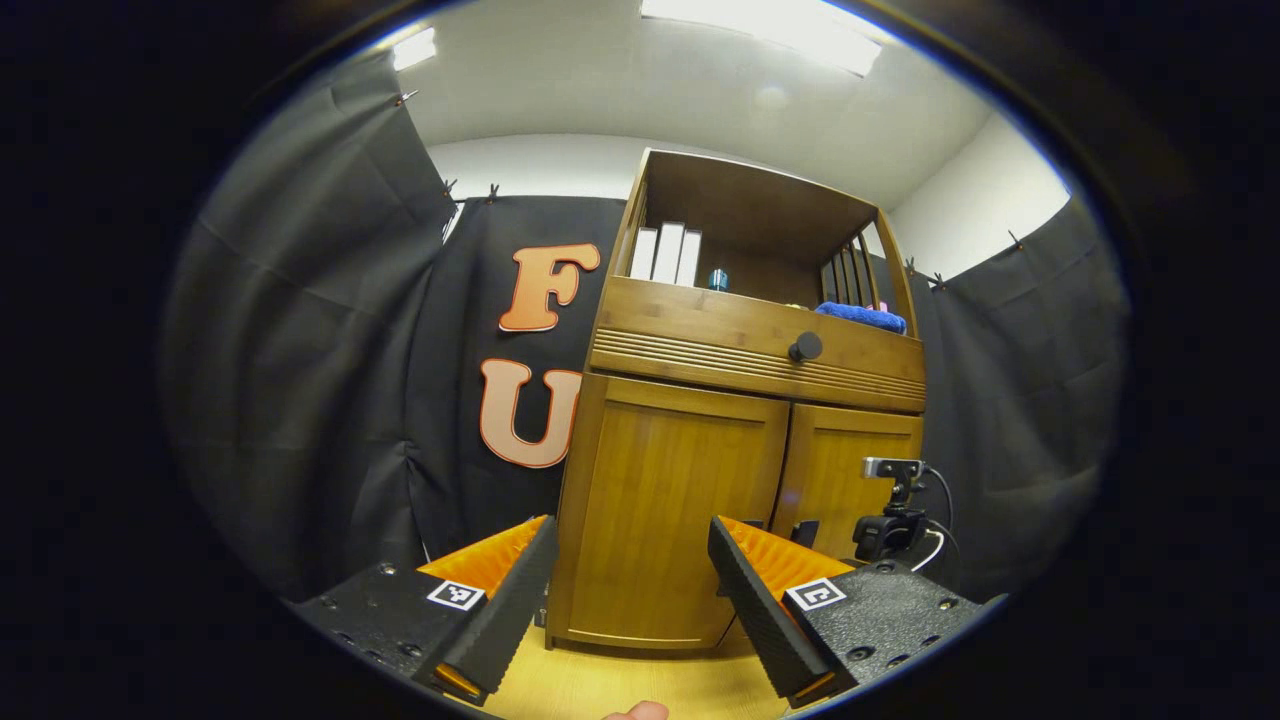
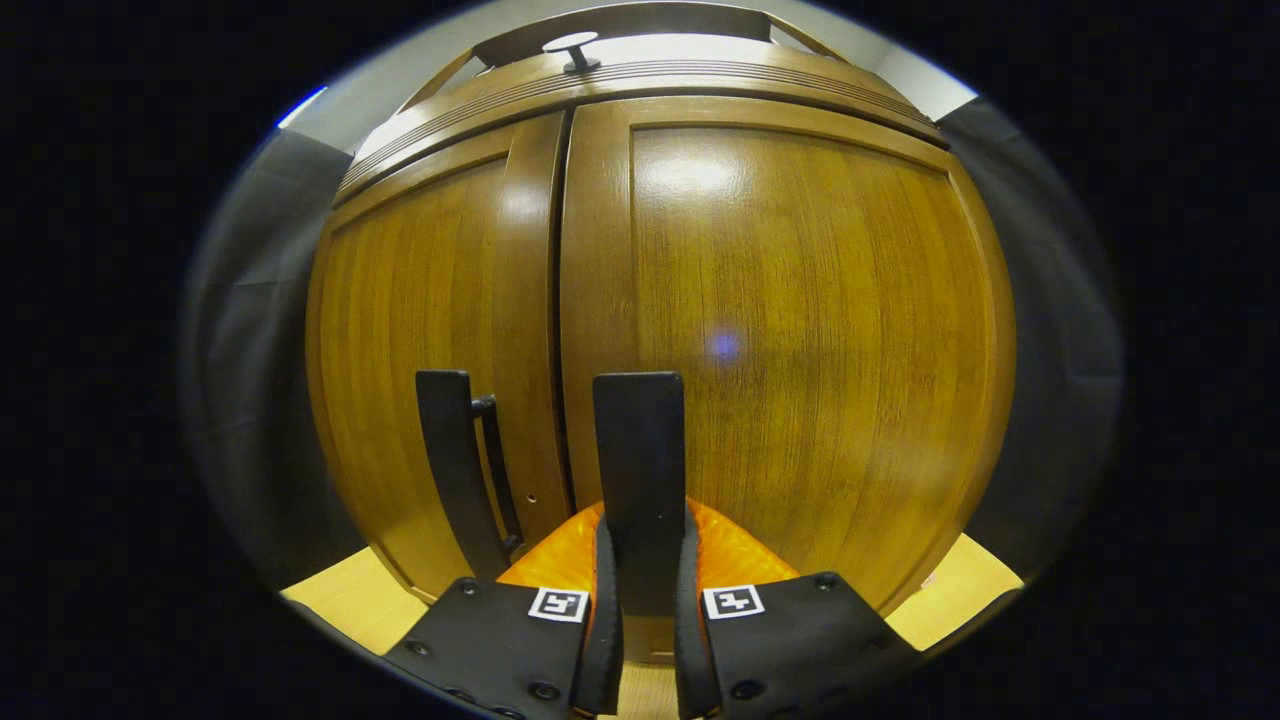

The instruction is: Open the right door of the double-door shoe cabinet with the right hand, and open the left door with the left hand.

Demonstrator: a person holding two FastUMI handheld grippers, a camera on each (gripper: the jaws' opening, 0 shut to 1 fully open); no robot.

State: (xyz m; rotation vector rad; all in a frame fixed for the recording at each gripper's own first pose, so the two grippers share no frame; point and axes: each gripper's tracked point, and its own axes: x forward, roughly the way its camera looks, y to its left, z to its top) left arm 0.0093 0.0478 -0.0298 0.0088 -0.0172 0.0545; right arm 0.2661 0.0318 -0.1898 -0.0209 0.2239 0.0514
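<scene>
Pinching right door handle [image 2: 638, 470]: right gripper [image 2: 640, 640] | left gripper [image 1: 632, 600] spread wide, holding nothing | both doors closed

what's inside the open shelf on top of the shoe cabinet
In the open shelf: three white books standing upright at left, a small blue object behind, a blue cloth at right. The drawer front covers the shelf floor.

The shoe cabinet [image 1: 700, 500] is standing ahead of the left gripper [image 1: 630, 600], its left door [image 1: 665, 520] lying between the fingers. The right gripper [image 2: 640, 640] is sitting against the right door [image 2: 800, 330], the right door handle [image 2: 640, 460] between its fingers, the left door handle [image 2: 455, 470] lying to their left.
</scene>
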